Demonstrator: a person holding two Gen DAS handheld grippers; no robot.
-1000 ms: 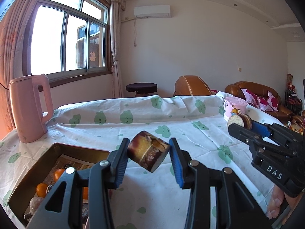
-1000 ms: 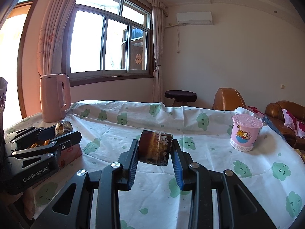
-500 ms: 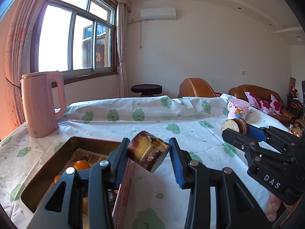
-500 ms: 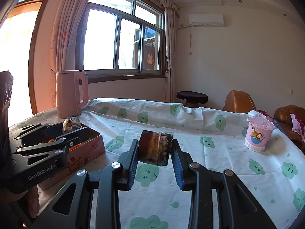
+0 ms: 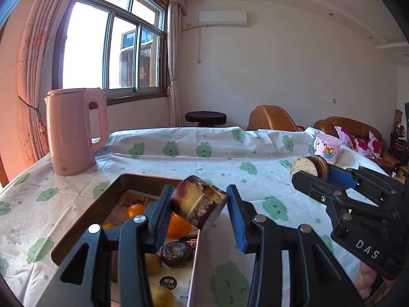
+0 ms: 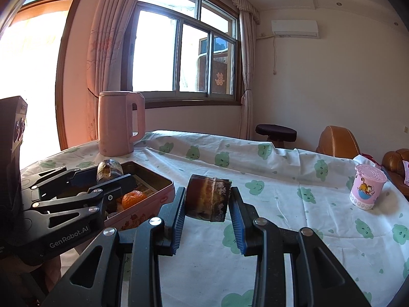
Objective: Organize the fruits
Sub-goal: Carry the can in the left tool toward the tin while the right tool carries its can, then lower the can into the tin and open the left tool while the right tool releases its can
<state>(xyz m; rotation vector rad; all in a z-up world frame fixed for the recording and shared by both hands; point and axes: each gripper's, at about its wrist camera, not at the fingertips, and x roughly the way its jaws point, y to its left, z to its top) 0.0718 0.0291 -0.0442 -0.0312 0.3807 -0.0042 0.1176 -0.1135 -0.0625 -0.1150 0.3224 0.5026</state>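
Over the counter's left end: open tin holding oranges. Left tongs clenched on a cut sugarcane piece above the tin, seemingly for dropping in. Right tongs grasping another piece, waiting alongside.

Tin and kettle on the bench
The kettle stands behind the tin of oranges; the cup sits far right on the bench.
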